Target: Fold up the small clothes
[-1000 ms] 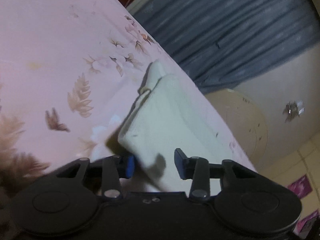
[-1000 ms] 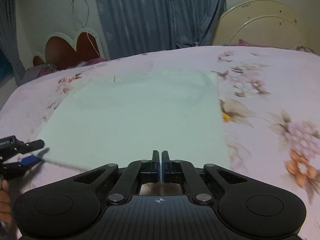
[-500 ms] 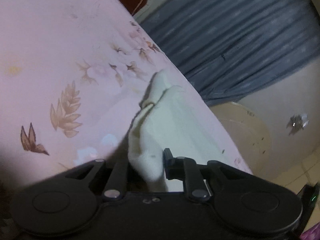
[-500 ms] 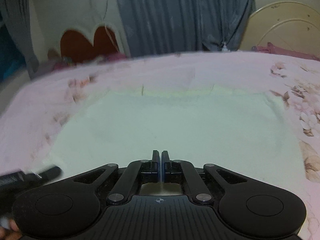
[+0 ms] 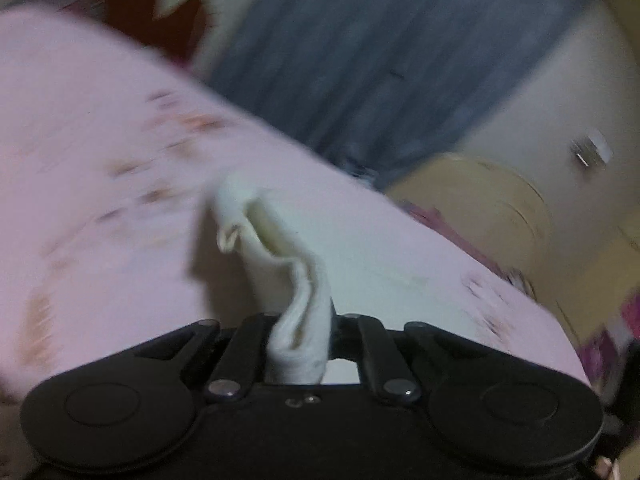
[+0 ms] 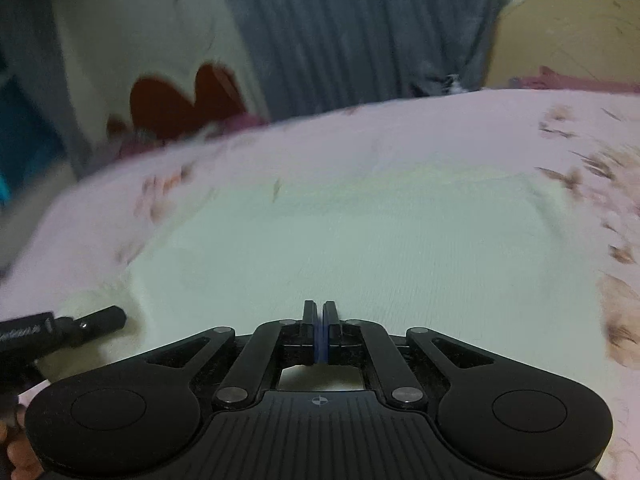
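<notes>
A pale cream cloth (image 6: 360,240) lies spread on the pink floral bed. My left gripper (image 5: 300,332) is shut on a bunched corner of the cloth (image 5: 300,320), which rises in a fold from the bed. My right gripper (image 6: 320,320) is shut over the near edge of the cloth; whether cloth sits between its pads cannot be told. The left gripper (image 6: 80,324) also shows at the left edge of the right wrist view, at the cloth's left corner.
The pink floral bedsheet (image 6: 520,132) spreads all around the cloth. A red heart-shaped headboard (image 6: 184,100), blue-grey curtains (image 6: 360,20) and a round yellow tabletop (image 6: 568,32) leaning on the wall stand beyond the bed.
My left gripper went from open around the cloth's corner to shut on it and lifted it. The right gripper stayed shut and moved left along the near edge. Both views are blurred by motion.
</notes>
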`<state>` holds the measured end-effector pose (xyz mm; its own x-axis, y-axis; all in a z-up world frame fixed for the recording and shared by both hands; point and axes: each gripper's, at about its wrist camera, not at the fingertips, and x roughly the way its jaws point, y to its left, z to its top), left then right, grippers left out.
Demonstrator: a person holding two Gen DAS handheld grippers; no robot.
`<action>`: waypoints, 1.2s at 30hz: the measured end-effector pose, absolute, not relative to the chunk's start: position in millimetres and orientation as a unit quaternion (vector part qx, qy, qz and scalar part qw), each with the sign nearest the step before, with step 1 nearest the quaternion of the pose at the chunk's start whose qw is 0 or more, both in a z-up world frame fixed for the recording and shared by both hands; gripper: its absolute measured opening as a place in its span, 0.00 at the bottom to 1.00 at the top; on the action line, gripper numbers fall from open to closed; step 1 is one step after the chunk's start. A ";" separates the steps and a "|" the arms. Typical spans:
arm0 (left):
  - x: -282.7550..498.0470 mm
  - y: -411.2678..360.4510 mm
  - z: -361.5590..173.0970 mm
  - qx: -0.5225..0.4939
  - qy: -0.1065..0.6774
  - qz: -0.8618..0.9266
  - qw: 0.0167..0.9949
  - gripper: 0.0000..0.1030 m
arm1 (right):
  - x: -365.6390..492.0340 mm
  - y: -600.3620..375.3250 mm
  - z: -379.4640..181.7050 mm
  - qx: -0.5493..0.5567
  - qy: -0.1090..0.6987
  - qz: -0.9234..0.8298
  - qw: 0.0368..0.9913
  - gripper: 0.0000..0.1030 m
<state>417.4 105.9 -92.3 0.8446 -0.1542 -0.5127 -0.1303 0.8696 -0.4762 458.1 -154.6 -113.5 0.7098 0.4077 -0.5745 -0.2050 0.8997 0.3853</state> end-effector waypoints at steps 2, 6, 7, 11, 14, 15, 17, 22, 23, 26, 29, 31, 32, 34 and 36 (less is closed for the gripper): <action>426.5 76.8 -74.5 -0.216 0.284 -0.039 0.933 0.07 | 453.3 -184.2 -104.9 0.174 0.324 0.156 0.917 0.00; 442.6 5.3 -55.0 -0.143 0.298 -0.103 0.938 0.07 | 444.5 -245.7 -90.5 0.219 0.301 0.132 0.919 0.00; 445.4 -13.1 -53.5 -0.130 0.303 -0.117 0.937 0.07 | 441.7 -261.9 -87.4 0.227 0.295 0.125 0.920 0.00; 463.2 -84.4 -77.0 -0.091 0.387 -0.177 0.900 0.17 | 434.1 -310.3 -80.6 0.260 0.292 0.107 0.914 0.00; 464.8 -108.3 -90.5 -0.092 0.429 -0.209 0.874 0.34 | 431.9 -335.4 -83.7 0.272 0.316 0.088 0.905 0.15; 461.2 -103.7 -85.2 -0.100 0.414 -0.221 0.877 0.35 | 429.0 -341.1 -83.5 0.274 0.316 0.084 0.905 0.33; 456.4 -84.4 -74.8 -0.117 0.389 -0.208 0.890 0.35 | 418.3 -350.2 -81.2 0.280 0.292 0.106 0.908 0.64; 477.4 -14.4 -68.6 -0.114 0.352 -0.108 0.923 0.28 | 421.5 -334.5 -82.3 0.285 0.314 0.170 0.890 0.53; 482.4 -5.6 -70.0 -0.119 0.352 -0.100 0.923 0.27 | 423.4 -324.7 -83.3 0.282 0.318 0.180 0.887 0.52; 502.6 2.8 -83.3 -0.116 0.366 -0.098 0.918 0.23 | 432.3 -300.2 -89.2 0.266 0.337 0.197 0.881 0.52; 513.3 7.3 -103.4 -0.108 0.393 -0.097 0.908 0.23 | 444.5 -286.6 -98.8 0.266 0.355 0.195 0.875 0.52; 507.9 13.1 -112.6 -0.104 0.404 -0.097 0.903 0.24 | 453.6 -281.9 -106.8 0.270 0.368 0.195 0.868 0.52; 507.2 13.0 -114.9 -0.100 0.404 -0.098 0.904 0.24 | 458.1 -279.6 -110.9 0.271 0.375 0.195 0.865 0.51; 504.5 13.6 -113.5 -0.091 0.404 -0.100 0.905 0.25 | 462.7 -275.5 -116.5 0.269 0.384 0.192 0.862 0.51; 506.7 13.7 -113.0 -0.084 0.406 -0.103 0.904 0.25 | 467.0 -273.5 -119.1 0.279 0.390 0.193 0.856 0.51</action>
